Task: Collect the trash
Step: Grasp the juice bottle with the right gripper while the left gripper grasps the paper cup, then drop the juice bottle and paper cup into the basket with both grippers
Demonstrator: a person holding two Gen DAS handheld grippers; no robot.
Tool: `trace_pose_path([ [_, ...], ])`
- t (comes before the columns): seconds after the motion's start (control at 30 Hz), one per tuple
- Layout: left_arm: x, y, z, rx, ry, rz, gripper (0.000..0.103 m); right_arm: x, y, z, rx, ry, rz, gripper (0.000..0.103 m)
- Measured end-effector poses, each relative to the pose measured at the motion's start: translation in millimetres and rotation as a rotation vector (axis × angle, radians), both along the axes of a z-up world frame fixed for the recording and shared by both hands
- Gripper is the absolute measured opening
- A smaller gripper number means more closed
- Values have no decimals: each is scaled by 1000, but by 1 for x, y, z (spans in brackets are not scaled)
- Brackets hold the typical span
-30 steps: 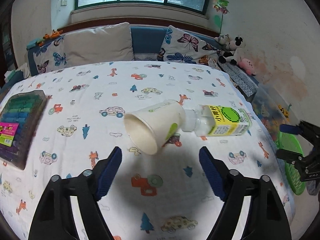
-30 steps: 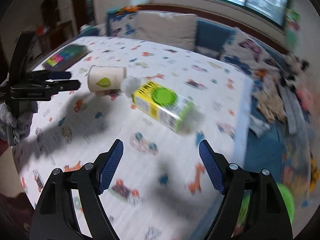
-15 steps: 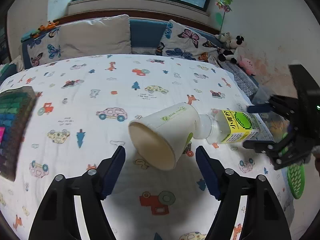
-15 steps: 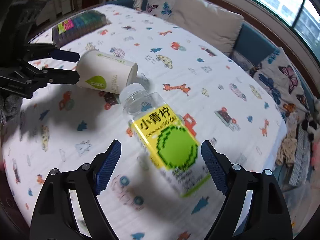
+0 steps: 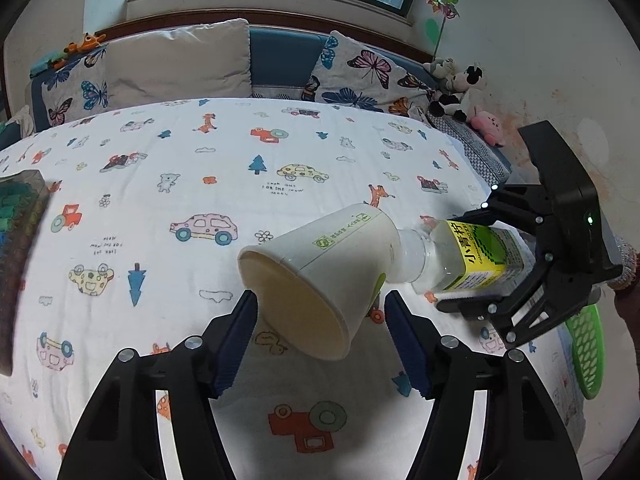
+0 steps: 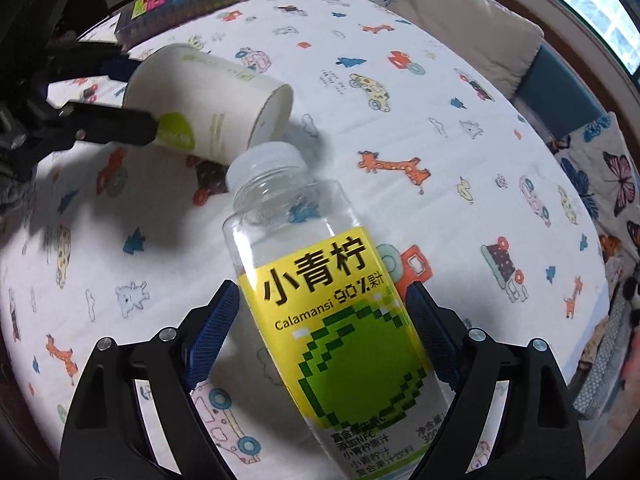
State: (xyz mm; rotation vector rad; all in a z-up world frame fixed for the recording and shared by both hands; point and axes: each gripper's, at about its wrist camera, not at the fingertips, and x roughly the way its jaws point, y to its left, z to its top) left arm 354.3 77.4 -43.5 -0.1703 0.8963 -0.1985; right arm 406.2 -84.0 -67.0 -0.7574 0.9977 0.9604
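A white paper cup (image 5: 320, 280) lies on its side on the patterned tablecloth, mouth toward my left gripper (image 5: 320, 336). The left gripper is open, its blue pads on either side of the cup's rim. A clear plastic bottle with a yellow-green label (image 6: 340, 320) lies beside the cup's base; it also shows in the left wrist view (image 5: 472, 260). My right gripper (image 6: 320, 336) is open and straddles the bottle's labelled body, also seen from the left wrist view (image 5: 472, 260). The cup also shows in the right wrist view (image 6: 208, 108).
A box of coloured markers (image 6: 180, 4) lies at the table's far left side (image 5: 16, 240). A green mesh basket (image 5: 584, 348) sits off the table's right edge. Cushions (image 5: 176, 60) and plush toys (image 5: 456, 88) line the bench behind the table.
Both grippers have moved forward: the left one up to the cup's rim, the right one from off the table's edge to around the bottle. Cup and bottle have not moved.
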Motion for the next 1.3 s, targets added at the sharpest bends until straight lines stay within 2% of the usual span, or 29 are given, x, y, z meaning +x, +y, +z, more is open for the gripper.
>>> trace_pose_path([
  [0.03, 1, -1, 0, 1, -1, -4, 61, 0, -2, 1, 7, 18, -8, 72],
  [0.07, 2, -1, 0, 0, -1, -6, 60, 1, -4, 1, 11, 35, -23, 69],
  [0.23, 7, -1, 0, -28, -13, -16, 56, -7, -17, 5, 50, 86, -90, 61],
  [0.3, 9, 0, -1, -50, -15, -20, 52, -13, -22, 7, 77, 101, -130, 59],
  [0.4, 10, -3, -2, -72, -10, -34, 40, -25, -31, 11, 113, 101, -190, 58],
  [0.47, 8, -6, -1, -89, -16, -51, 25, -32, -36, 15, 136, 99, -219, 57],
  [0.63, -2, -16, 2, -90, -20, -65, 6, -53, -55, 25, 216, 98, -330, 56],
  [0.8, -20, -26, 12, -96, -40, -82, 5, -85, -74, 34, 281, 75, -417, 56],
  [1.07, -66, -58, 47, -83, -123, -164, 5, -137, -105, 57, 350, 19, -526, 56],
  [1.3, -91, -101, 65, -78, -159, -258, 5, -168, -166, 69, 363, -43, -677, 56],
])
